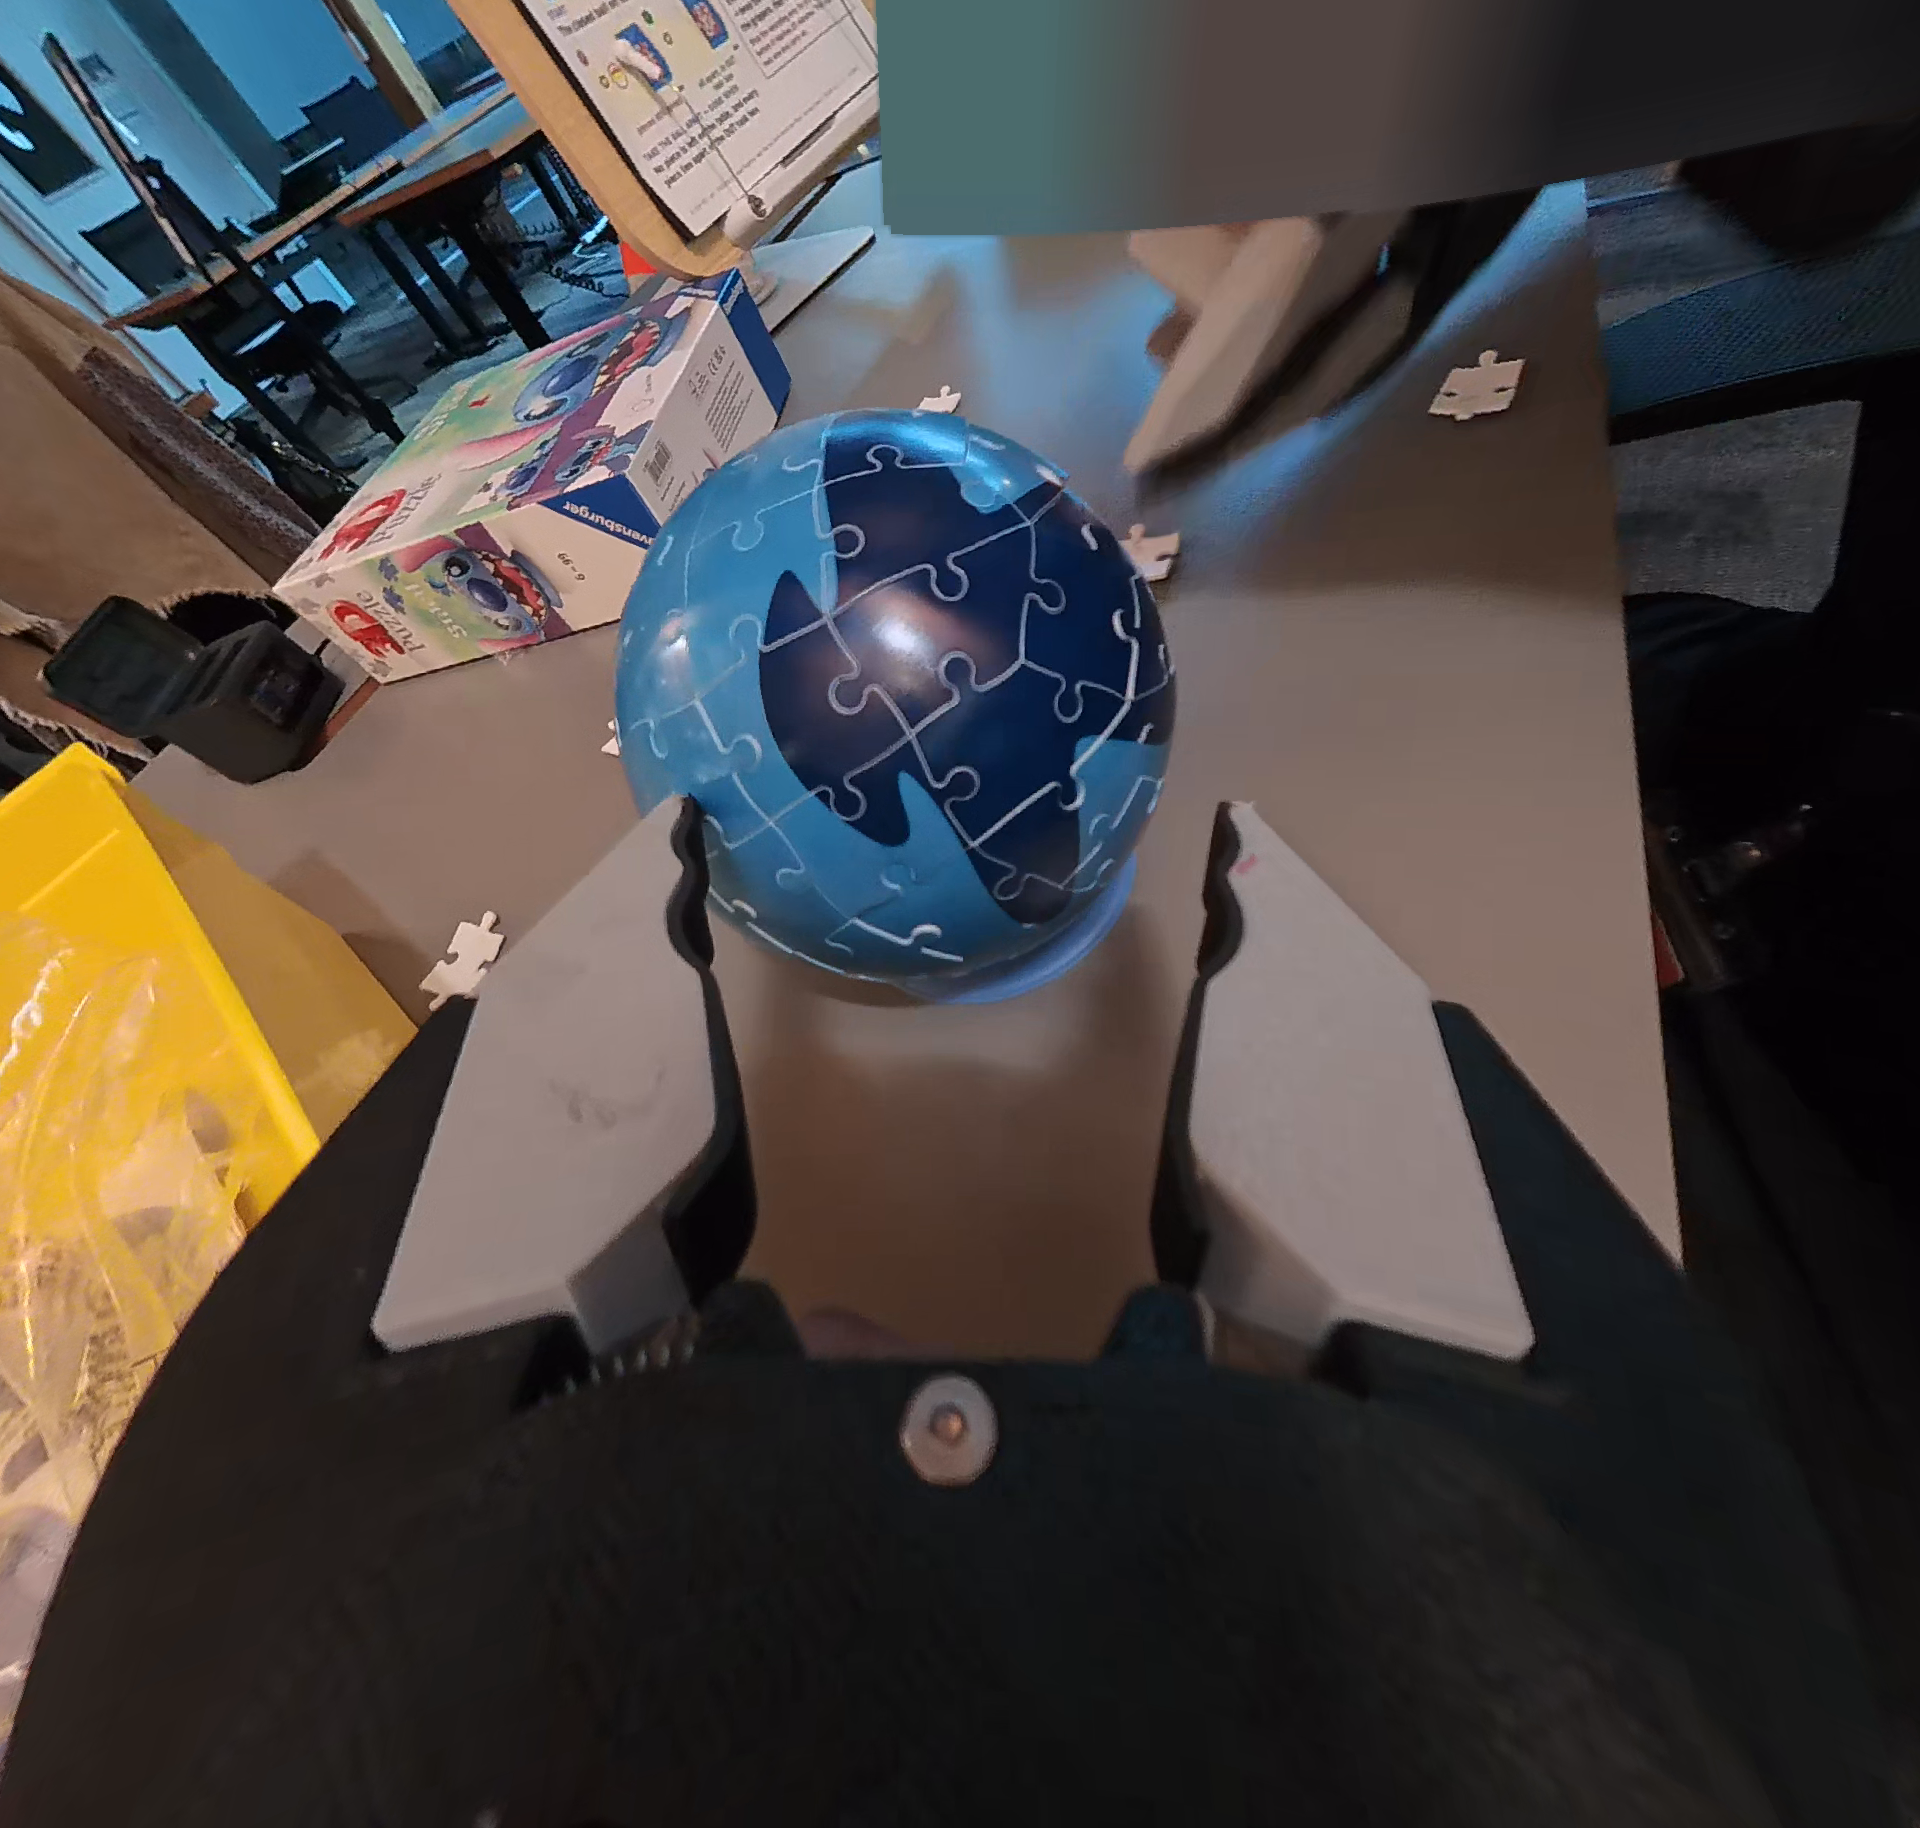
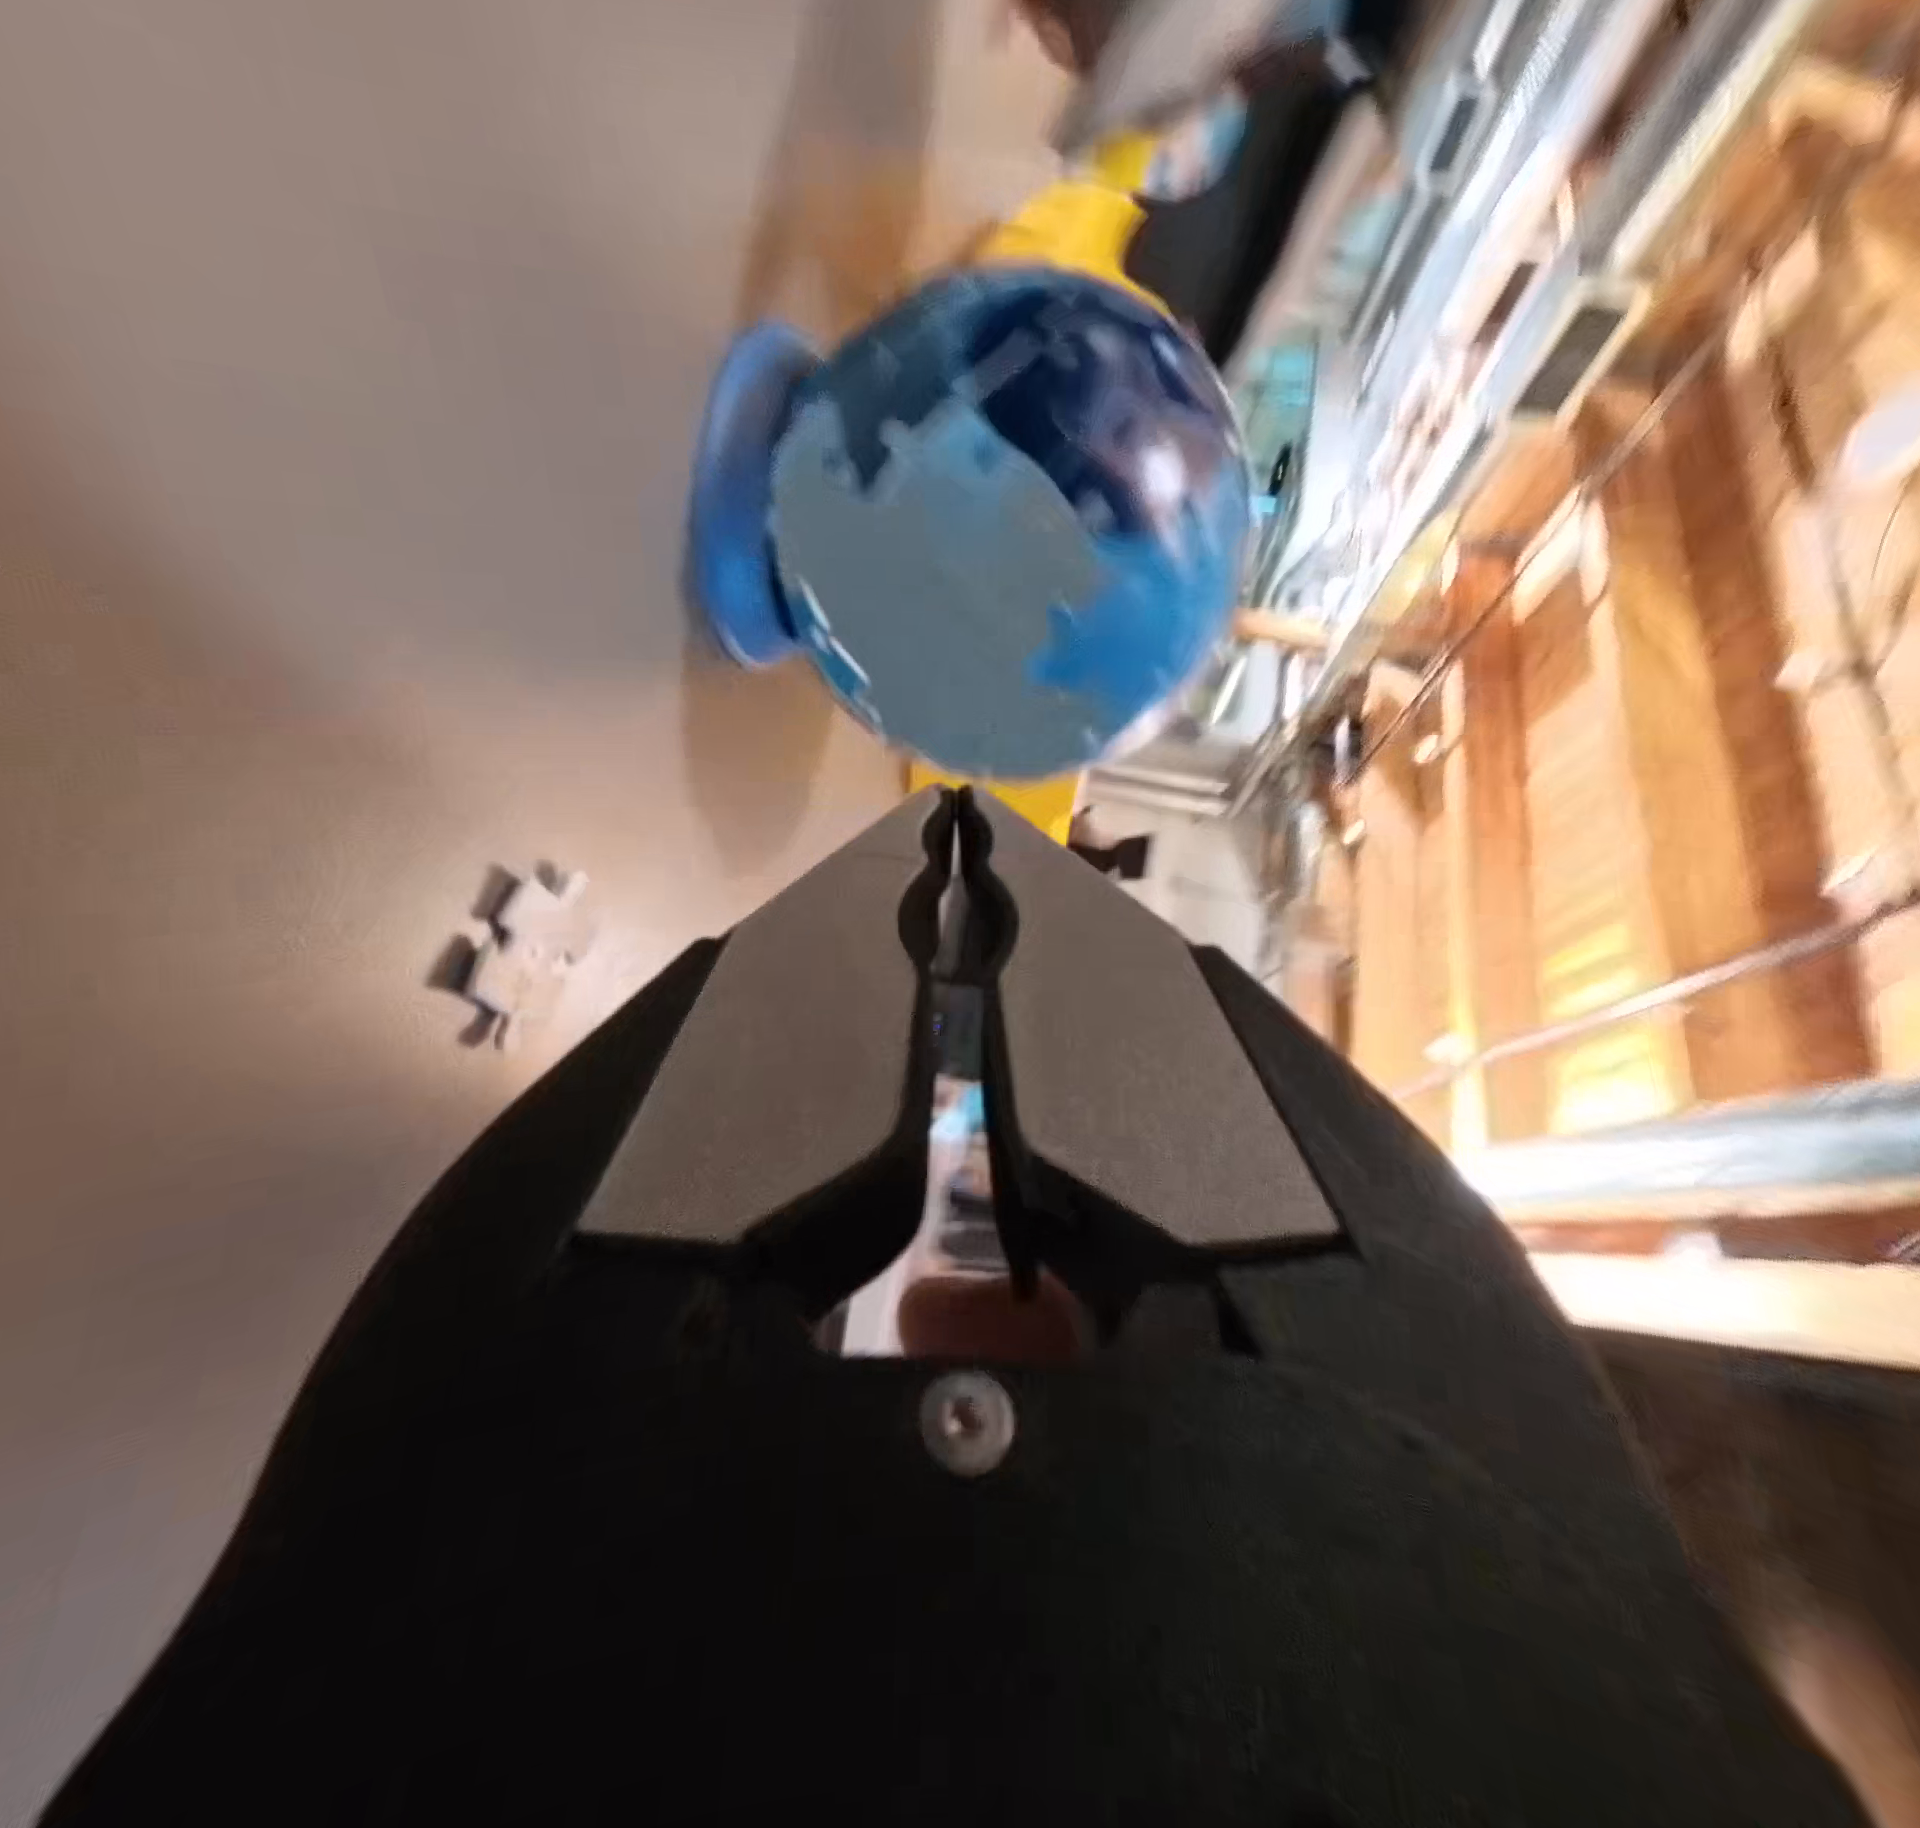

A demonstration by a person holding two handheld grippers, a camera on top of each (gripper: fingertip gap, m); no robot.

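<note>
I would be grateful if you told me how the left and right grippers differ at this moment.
The left gripper is open, its fingers spread either side of the blue puzzle ball; the right gripper is shut, tips together just short of the ball. The left wrist view is sharp, with the table level; the right wrist view is blurred and rolled sideways. Both have grey fingers on black bodies and point at the ball.

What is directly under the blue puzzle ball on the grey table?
The puzzle ball sits on a light blue round stand on the table. The ball covers most of the stand.
</note>
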